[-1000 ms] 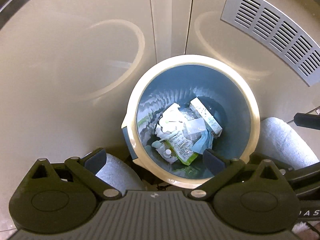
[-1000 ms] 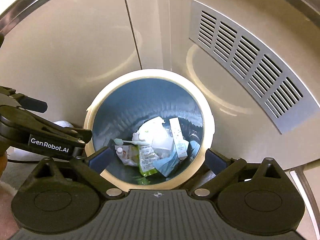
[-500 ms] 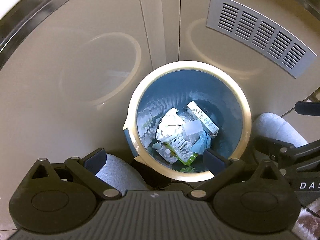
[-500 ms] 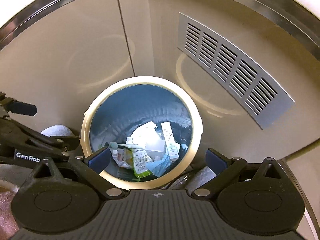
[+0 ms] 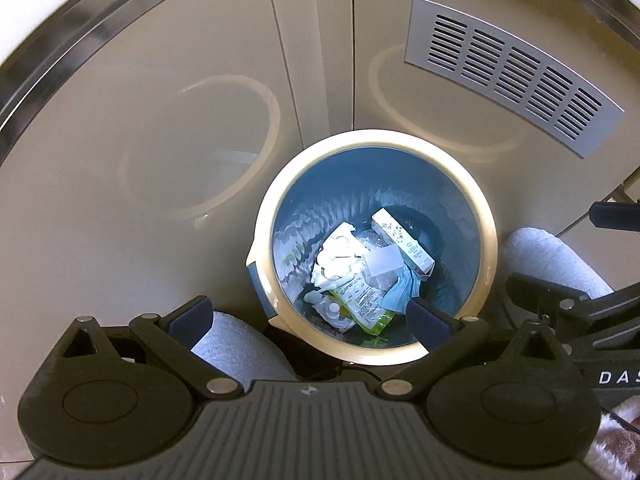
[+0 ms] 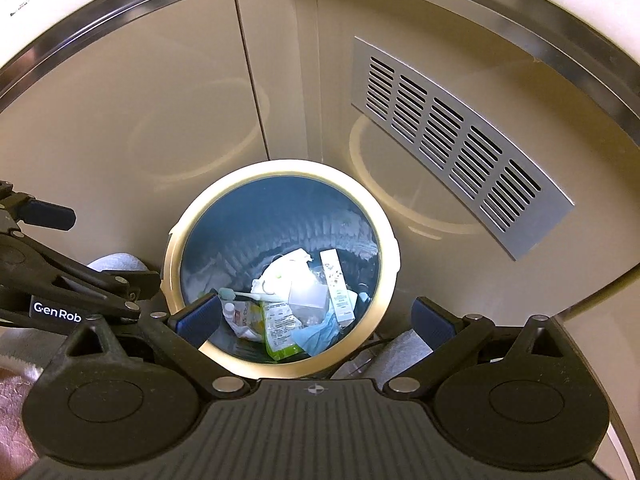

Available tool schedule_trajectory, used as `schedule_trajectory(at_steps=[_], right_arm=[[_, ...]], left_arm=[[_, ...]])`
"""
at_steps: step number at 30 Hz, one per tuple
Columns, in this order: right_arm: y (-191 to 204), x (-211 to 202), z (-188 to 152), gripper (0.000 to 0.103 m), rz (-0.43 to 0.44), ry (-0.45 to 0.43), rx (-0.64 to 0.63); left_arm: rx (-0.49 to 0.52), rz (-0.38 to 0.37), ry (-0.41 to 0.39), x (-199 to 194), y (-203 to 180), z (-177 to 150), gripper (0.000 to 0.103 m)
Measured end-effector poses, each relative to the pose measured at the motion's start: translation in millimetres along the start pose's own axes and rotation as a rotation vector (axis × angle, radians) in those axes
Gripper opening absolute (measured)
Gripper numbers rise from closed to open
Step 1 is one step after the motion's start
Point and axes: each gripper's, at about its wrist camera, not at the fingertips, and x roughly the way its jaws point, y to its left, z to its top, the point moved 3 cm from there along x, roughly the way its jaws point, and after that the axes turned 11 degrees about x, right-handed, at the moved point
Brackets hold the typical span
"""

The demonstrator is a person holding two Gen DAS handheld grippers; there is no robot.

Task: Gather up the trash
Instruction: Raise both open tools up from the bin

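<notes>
Both grippers spread wide and empty above the round bin

Left gripper [image 5: 308,322] holds its ribbed blue pads far apart with nothing between them, matte black linkages splayed; right gripper [image 6: 316,316] is just as wide, also bare, and each shows at the side of the other's view. Below them stands the trash bin [image 5: 486,240], a smooth cream ring around a blue liner with rippled, glossy walls. Down at the bottom lies the trash [image 5: 360,272]: crumpled white wrapping, a long white carton [image 6: 338,286], a clear square packet, a green-edged pouch, a blue mask, a toothbrush [image 6: 248,295]. Above the heap the bin's mouth is open. Behind it rise glossy beige cabinet doors [image 6: 140,112] and a slotted grey metal vent [image 6: 452,144]; the rim sits close to them
</notes>
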Motion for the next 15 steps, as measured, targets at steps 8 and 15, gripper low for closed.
schedule_trajectory(at_steps=[8, 15], right_arm=[[1.3, -1.8, -0.4, 0.101, -0.007, -0.004, -0.004], [2.1, -3.2, -0.6, 0.101, 0.004, -0.008, -0.009]], left_arm=[[-0.003, -0.006, -0.016, -5.9, 3.0, 0.1, 0.103], [-0.014, -0.006, -0.046, -11.7, 6.3, -1.0, 0.103]])
